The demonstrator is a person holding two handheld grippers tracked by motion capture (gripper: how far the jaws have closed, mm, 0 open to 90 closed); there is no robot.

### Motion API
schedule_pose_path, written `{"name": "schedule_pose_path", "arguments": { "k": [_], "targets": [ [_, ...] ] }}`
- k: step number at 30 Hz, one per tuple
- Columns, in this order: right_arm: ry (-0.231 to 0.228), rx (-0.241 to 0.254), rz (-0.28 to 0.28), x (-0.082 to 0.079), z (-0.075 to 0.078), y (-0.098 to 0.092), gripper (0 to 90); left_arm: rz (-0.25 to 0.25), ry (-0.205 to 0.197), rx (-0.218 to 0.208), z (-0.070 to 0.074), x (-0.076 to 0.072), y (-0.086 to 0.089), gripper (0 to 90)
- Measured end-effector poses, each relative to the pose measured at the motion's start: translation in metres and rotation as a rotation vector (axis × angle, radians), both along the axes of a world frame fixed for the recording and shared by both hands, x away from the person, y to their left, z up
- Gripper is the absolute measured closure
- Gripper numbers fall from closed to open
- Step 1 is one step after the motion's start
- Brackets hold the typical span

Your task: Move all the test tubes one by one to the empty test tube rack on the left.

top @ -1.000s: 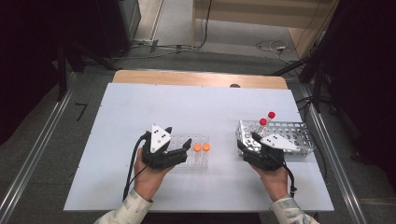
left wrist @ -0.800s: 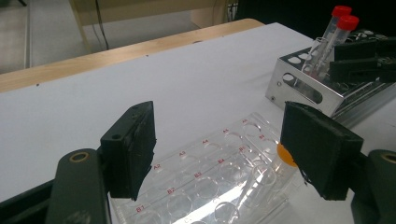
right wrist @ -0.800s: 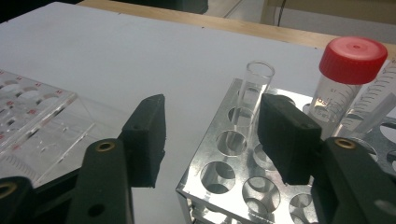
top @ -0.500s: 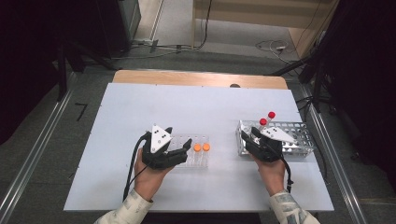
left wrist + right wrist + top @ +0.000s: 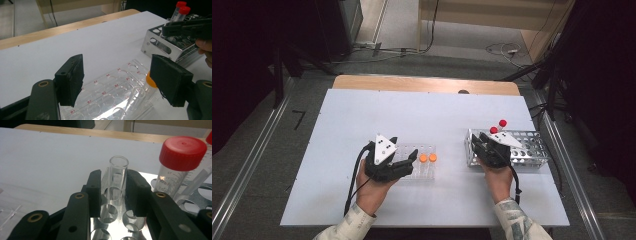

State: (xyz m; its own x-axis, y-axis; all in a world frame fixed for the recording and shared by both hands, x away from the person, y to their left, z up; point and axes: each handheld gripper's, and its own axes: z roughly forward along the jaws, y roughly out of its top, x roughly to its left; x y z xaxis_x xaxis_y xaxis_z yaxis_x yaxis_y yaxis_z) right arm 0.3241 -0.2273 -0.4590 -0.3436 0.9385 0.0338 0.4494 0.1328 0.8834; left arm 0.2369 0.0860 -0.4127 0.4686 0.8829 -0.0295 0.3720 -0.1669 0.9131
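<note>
Right gripper [image 5: 113, 195]: your jaws have just been closing and now stand on either side of an open glass tube [image 5: 117, 178] with no cap. Whether the pads [image 5: 96, 192] already press on the glass is hard to make out; a thin gap seems to remain on the left side, so a grip cannot be confirmed. Tube stands upright in a hole of the metal rack [image 5: 140, 220], at the rack's near-left corner, rim above your jaw tips. Its lower end is hidden by the jaws and the rack top.

Just right of it in the right gripper view: a red-capped tube [image 5: 178, 167], upright, apart from your jaw; a second red cap is cut off at the frame edge. From the high view the glass tube is too small to tell; you see the right gripper [image 5: 486, 145] over the rack's [image 5: 532, 155] left end.

Left gripper [image 5: 116, 85]: jaws open, nothing between the pads, hovering over the clear plastic rack [image 5: 110, 92] on the white surface [image 5: 412, 115]. One orange-capped tube [image 5: 151, 81] sits half hidden behind your right-hand jaw there. High view shows two orange caps [image 5: 428, 158] side by side in that rack, well apart from the metal rack.
</note>
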Motion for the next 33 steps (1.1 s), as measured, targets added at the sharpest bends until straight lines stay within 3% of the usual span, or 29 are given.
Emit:
{"name": "schedule_pose_path", "arguments": {
  "k": [7,11,19,29,33],
  "targets": [
    [0.007,0.003,-0.005,0.002,-0.002,0.000,67.5,0.000,-0.002,0.000,0.000,0.000,0.000,28.1],
    [-0.003,0.000,-0.007,0.001,-0.003,-0.001,72.1,-0.001,-0.003,0.000,0.000,-0.001,0.000,28.1],
    [-0.021,0.011,-0.001,-0.001,0.001,-0.002,73.3,-0.002,-0.005,-0.001,0.000,-0.001,0.000,28.1],
    [-0.082,0.027,0.010,-0.011,0.026,-0.006,73.7,-0.002,-0.012,-0.017,0.004,-0.002,0.002,28.1],
    [-0.131,0.025,0.020,-0.020,0.041,-0.008,73.8,-0.004,-0.015,-0.021,0.006,-0.004,0.002,28.1]
  ]
}}
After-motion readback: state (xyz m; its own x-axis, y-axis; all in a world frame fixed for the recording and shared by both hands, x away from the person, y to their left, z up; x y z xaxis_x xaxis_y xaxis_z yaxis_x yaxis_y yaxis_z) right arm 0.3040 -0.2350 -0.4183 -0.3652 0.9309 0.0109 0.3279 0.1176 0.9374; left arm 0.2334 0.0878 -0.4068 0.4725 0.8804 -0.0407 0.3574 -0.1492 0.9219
